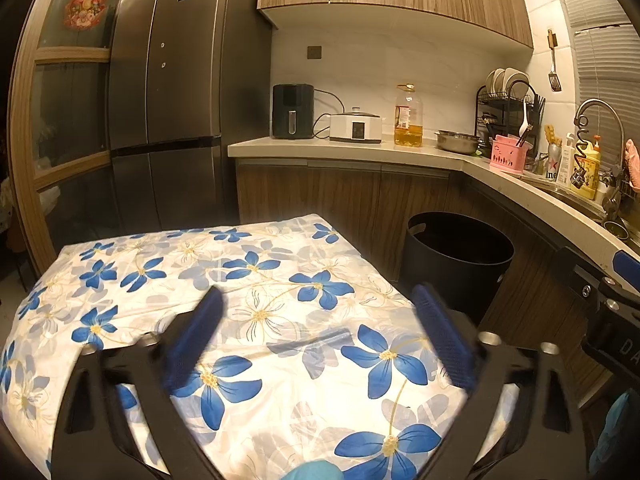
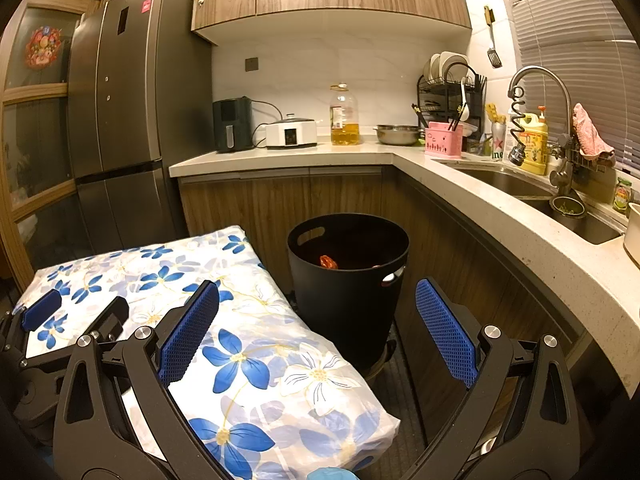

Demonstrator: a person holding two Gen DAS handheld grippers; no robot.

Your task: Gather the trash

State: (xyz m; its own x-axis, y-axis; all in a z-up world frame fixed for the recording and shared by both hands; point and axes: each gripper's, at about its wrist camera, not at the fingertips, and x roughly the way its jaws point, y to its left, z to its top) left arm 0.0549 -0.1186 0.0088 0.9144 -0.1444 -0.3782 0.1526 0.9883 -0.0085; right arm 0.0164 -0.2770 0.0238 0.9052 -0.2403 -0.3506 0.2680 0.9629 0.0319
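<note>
1. Black and round, the trash bin [image 2: 348, 276] stands on the floor, tucked between the flowered table [image 2: 248, 344] and the wooden cupboard doors [image 2: 460, 264] under the counter [image 2: 500, 208]. Its top is open, and you have free space above it.
2. Inside the bin, your right camera shows something orange-red [image 2: 328, 261] near the bottom. What it is, you cannot tell.
3. Your right gripper [image 2: 318, 336] hangs with its blue pads spread wide and nothing between them. The bin sits right ahead of it, just past the tips.
4. Your left gripper [image 1: 320, 332] is over the tablecloth [image 1: 240, 280]. Its pads stand apart and hold nothing. The bin [image 1: 456, 256] is ahead and off to its right, past the table edge.
5. The cloth top in front of the left gripper is bare all the way to the far edge.
6. Only the right camera looks down into the bin. From the left camera the inside is just dark.
7. The right camera also shows the sink [image 2: 532, 196] and the left gripper at its left edge. The left camera shows part of the right gripper [image 1: 616, 300] at its right edge.
</note>
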